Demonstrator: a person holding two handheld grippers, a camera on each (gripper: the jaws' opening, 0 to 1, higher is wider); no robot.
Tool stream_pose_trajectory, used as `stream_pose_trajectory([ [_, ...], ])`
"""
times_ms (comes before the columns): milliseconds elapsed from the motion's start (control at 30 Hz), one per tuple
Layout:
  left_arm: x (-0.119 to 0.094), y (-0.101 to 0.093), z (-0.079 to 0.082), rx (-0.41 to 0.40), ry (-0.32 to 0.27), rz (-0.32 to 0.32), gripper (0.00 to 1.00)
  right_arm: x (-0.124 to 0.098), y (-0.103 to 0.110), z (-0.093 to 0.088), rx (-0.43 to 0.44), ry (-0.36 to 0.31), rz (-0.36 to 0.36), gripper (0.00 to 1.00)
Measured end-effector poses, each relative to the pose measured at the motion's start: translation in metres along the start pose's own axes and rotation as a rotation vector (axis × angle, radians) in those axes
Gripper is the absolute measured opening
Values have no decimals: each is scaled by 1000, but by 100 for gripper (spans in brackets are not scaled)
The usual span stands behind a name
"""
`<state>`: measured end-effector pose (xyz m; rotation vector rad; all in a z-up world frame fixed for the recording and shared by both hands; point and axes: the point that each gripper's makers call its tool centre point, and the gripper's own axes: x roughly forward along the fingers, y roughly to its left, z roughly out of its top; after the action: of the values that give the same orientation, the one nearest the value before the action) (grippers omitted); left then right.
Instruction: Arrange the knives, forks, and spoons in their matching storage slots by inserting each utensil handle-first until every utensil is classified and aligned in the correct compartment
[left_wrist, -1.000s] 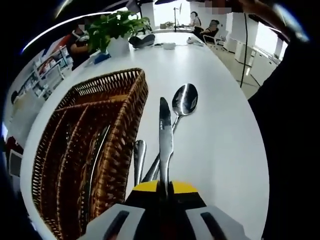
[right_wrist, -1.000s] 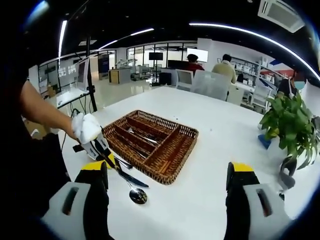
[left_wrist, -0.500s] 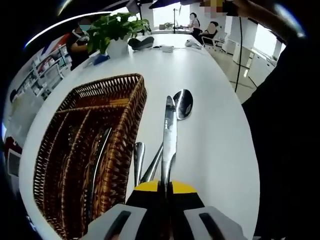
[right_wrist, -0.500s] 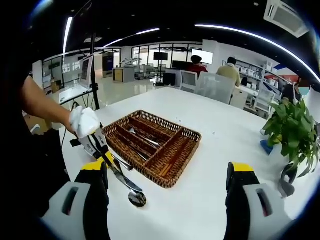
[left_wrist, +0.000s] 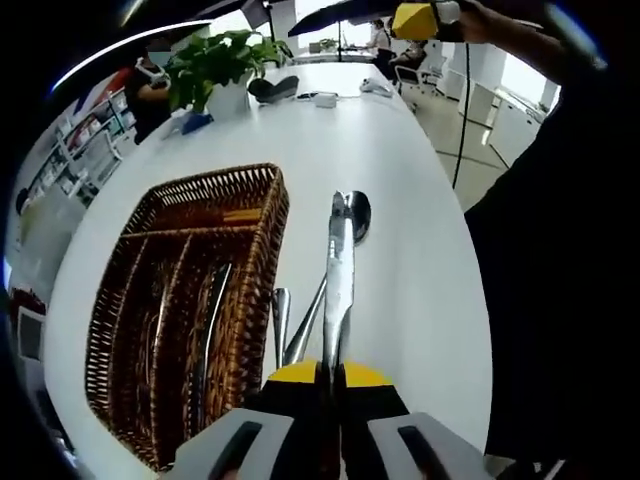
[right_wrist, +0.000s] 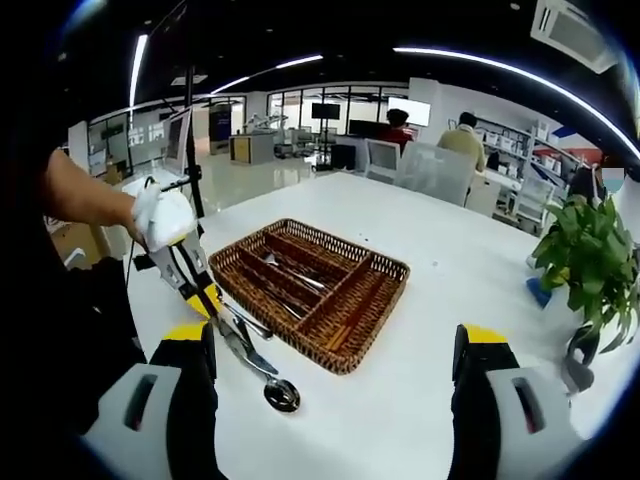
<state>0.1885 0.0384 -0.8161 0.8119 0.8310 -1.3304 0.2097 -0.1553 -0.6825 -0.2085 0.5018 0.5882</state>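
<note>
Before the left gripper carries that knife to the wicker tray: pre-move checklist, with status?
1. Left gripper shut on the steel table knife: ok.
2. Knife off the white table: ok, judging by the right gripper view.
3. Handle leading for insertion: not ok, the blade points forward.
4. Brown wicker cutlery tray has open slots: ok.
5. Right gripper open, apart from the tray: ok.
6. Which slot takes knives: cannot tell.

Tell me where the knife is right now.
The knife is clamped in the left gripper, blade pointing forward above the white table, just right of the wicker tray, over a spoon.
</note>
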Motion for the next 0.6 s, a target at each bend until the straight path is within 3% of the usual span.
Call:
stream_pose_trajectory([
  [233,-23,8,1,11,61,9,3,-3,6,-3,-2,4,13,100],
  [600,-63,14,15,68,110,-8,3,-8,5,2,-4,-11,10,100],
])
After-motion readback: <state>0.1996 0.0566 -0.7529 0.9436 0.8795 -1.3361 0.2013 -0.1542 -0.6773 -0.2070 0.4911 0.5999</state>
